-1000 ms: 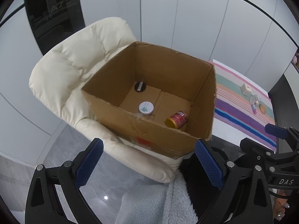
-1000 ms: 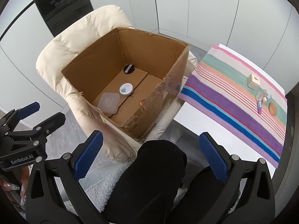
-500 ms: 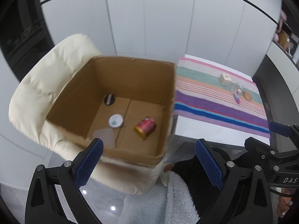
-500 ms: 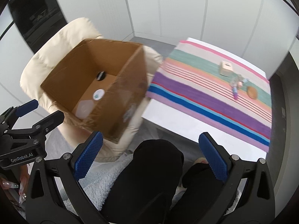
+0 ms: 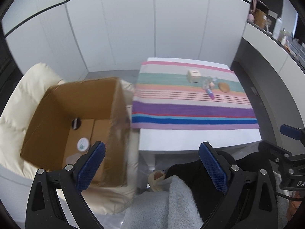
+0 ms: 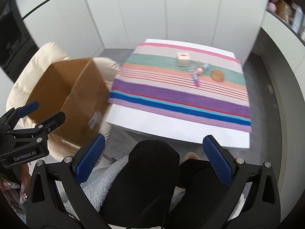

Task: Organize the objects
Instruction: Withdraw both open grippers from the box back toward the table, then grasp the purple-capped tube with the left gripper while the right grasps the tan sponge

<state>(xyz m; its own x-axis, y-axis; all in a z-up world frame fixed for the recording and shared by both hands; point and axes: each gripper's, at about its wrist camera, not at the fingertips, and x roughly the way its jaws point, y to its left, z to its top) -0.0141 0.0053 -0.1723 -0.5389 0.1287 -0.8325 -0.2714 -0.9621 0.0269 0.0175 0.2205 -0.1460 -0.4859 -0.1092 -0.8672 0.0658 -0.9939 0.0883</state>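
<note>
A cardboard box (image 5: pixel 57 103) sits on a cream chair (image 5: pixel 24 87) at the left; a white round jar (image 5: pixel 83 144) and a black disc (image 5: pixel 76 123) lie inside. On the striped cloth (image 5: pixel 190 110) lie a small beige box (image 5: pixel 193 75), a purple tube (image 5: pixel 210 93) among small items, and a brown oval (image 5: pixel 224 87). My left gripper (image 5: pixel 151 164) is open and empty, held above my lap. My right gripper (image 6: pixel 153 162) is open and empty, well short of the table. The box (image 6: pixel 66 93) and the beige box (image 6: pixel 183 59) also show in the right wrist view.
The white table (image 6: pixel 171 126) stands ahead, against white wall panels. My knees in black trousers (image 6: pixel 148 171) and a grey fleece (image 5: pixel 171 200) fill the foreground. A shelf with bottles (image 5: pixel 276 28) runs at the far right.
Both views have swung right, away from the cardboard box and toward the striped table. Both grippers stay open and empty.
</note>
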